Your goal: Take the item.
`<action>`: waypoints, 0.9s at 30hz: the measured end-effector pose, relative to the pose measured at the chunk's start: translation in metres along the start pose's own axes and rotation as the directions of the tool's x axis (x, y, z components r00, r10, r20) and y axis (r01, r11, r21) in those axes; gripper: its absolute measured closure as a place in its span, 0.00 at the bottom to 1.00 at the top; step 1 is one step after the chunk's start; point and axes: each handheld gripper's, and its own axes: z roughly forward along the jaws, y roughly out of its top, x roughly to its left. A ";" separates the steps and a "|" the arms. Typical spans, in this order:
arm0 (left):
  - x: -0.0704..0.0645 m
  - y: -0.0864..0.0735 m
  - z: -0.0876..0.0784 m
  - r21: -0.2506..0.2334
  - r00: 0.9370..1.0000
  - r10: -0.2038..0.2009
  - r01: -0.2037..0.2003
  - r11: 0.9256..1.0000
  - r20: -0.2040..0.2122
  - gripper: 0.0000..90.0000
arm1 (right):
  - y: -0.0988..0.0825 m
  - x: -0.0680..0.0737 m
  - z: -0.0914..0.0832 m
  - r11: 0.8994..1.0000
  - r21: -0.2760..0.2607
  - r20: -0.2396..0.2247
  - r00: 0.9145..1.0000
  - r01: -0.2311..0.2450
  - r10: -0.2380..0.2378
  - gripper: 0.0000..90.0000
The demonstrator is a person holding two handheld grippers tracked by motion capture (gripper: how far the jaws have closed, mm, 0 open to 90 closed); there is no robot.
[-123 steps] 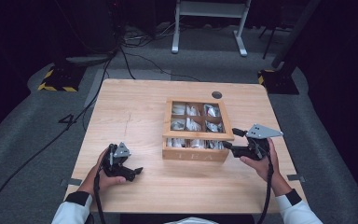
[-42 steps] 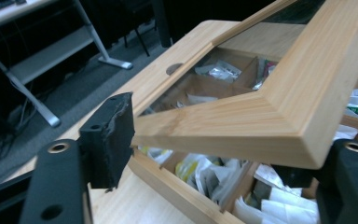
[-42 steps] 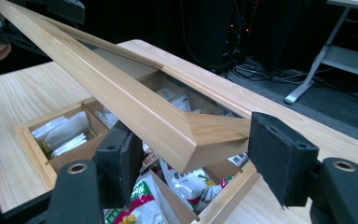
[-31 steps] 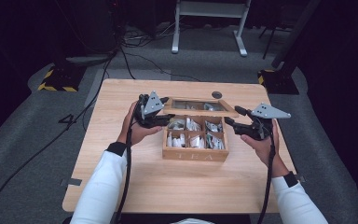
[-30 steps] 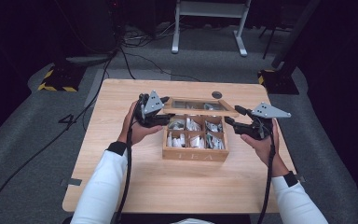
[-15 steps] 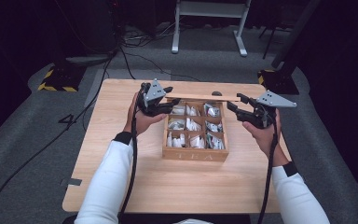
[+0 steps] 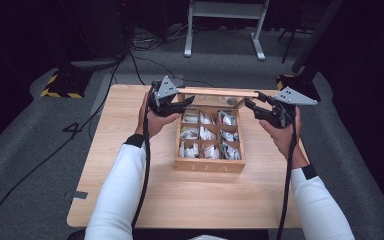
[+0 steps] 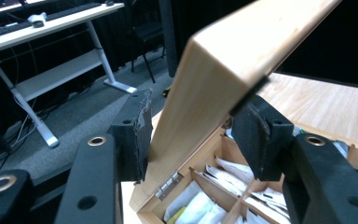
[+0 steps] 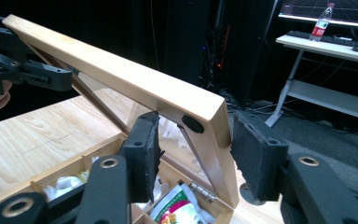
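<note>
wooden tea box (image 7: 209, 164) in the middle of the table (image 7: 130, 190), little bags (image 7: 204, 134) in its small squares. lid (image 7: 220, 93) tipped up at the 12 o'clock side of the box, on its hinge (image 8: 166, 183). left gripper (image 7: 186, 102) at the lid's 9 o'clock end, squeezed tight on that side edge, pads pressing the wood. right gripper (image 7: 250, 105) at the 3 o'clock end, jaws just been closing, about half way shut, lid corner sitting between the pads (image 9: 145, 144); left pad looks close to the wood, right pad with a small gap, so no sure grip there. second table (image 9: 328, 46) far behind at 1 o'clock with a bottle (image 9: 323, 21).
</note>
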 end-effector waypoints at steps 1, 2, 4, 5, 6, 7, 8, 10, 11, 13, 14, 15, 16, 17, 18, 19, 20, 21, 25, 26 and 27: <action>0.001 0.001 0.001 -0.003 1.000 -0.003 0.003 1.000 -0.001 0.54 | 0.001 -0.001 0.001 1.000 0.001 0.002 1.000 0.003 -0.003 0.60; 0.002 0.001 0.002 -0.004 1.000 -0.005 0.005 1.000 -0.002 0.54 | 0.003 -0.002 0.002 1.000 0.002 0.006 1.000 0.003 -0.003 0.61; 0.004 0.003 0.003 0.000 1.000 -0.002 0.002 1.000 -0.010 0.54 | 0.005 -0.004 0.004 1.000 0.002 0.010 1.000 0.003 -0.003 0.61; 0.005 0.004 0.004 0.000 1.000 -0.007 0.007 1.000 -0.014 0.54 | 0.006 -0.005 0.005 1.000 0.003 0.012 1.000 0.003 -0.003 0.62; 0.005 0.005 0.005 0.000 1.000 -0.009 0.009 1.000 -0.017 0.54 | 0.007 -0.006 0.006 1.000 0.005 0.014 1.000 0.004 -0.004 0.63; 0.006 0.006 0.006 0.000 1.000 -0.013 0.013 1.000 -0.020 0.54 | 0.008 -0.007 0.008 1.000 0.007 0.019 1.000 0.002 -0.002 0.63; 0.007 0.006 0.006 0.000 1.000 -0.016 0.016 1.000 -0.020 0.54 | 0.009 -0.008 0.009 1.000 0.006 0.022 1.000 -0.005 0.005 0.63; 0.009 0.008 0.008 -0.001 0.999 -0.022 0.021 1.000 -0.025 0.54 | 0.011 -0.010 0.011 1.000 0.003 0.025 1.000 -0.006 0.006 0.63; 0.010 0.008 0.009 -0.004 0.999 -0.026 0.026 1.000 -0.026 0.53 | 0.012 -0.010 0.012 1.000 0.004 0.027 1.000 -0.010 0.009 0.63; 0.011 0.008 0.010 -0.013 0.999 -0.036 0.036 0.999 -0.034 0.53 | 0.014 -0.012 0.014 1.000 0.004 0.029 0.999 -0.012 0.012 0.63; 0.012 0.008 0.011 -0.015 0.998 -0.045 0.045 0.999 -0.031 0.53 | 0.015 -0.013 0.015 1.000 0.004 0.030 0.999 -0.011 0.011 0.63; 0.013 0.008 0.012 -0.018 0.998 -0.050 0.049 0.999 -0.035 0.53 | 0.015 -0.014 0.016 1.000 0.004 0.032 0.999 -0.013 0.013 0.63; 0.014 0.008 0.013 -0.023 0.998 -0.055 0.054 0.998 -0.035 0.53 | 0.016 -0.015 0.018 1.000 0.004 0.033 0.999 -0.015 0.015 0.63; 0.015 0.008 0.014 -0.025 0.997 -0.060 0.060 0.998 -0.039 0.53 | 0.017 -0.015 0.019 1.000 0.007 0.034 0.999 -0.012 0.011 0.63; 0.015 0.008 0.014 -0.026 0.997 -0.064 0.063 0.998 -0.042 0.53 | 0.018 -0.016 0.021 1.000 0.009 0.037 0.999 -0.012 0.011 0.63; 0.016 0.008 0.015 -0.029 0.996 -0.071 0.069 0.997 -0.046 0.53 | 0.019 -0.017 0.022 1.000 0.013 0.040 0.999 -0.014 0.013 0.63; 0.016 0.008 0.016 -0.032 0.996 -0.076 0.074 0.997 -0.051 0.53 | 0.019 -0.017 0.024 1.000 0.014 0.044 0.999 -0.011 0.011 0.62; 0.016 0.008 0.017 -0.029 0.995 -0.077 0.075 0.997 -0.059 0.52 | 0.020 -0.018 0.026 1.000 0.018 0.048 0.999 -0.009 0.009 0.62; 0.017 0.007 0.024 0.001 0.995 -0.072 0.072 0.997 -0.074 0.51 | 0.023 -0.020 0.033 0.999 0.037 0.068 0.998 -0.007 0.005 0.65; 0.018 0.006 0.026 0.020 0.995 -0.061 0.063 0.998 -0.084 0.51 | 0.023 -0.021 0.035 0.999 0.039 0.066 0.998 -0.013 0.010 0.64; 0.018 0.005 0.028 0.022 0.994 -0.060 0.062 0.998 -0.090 0.52 | 0.023 -0.022 0.036 0.999 0.038 0.065 0.998 -0.016 0.014 0.64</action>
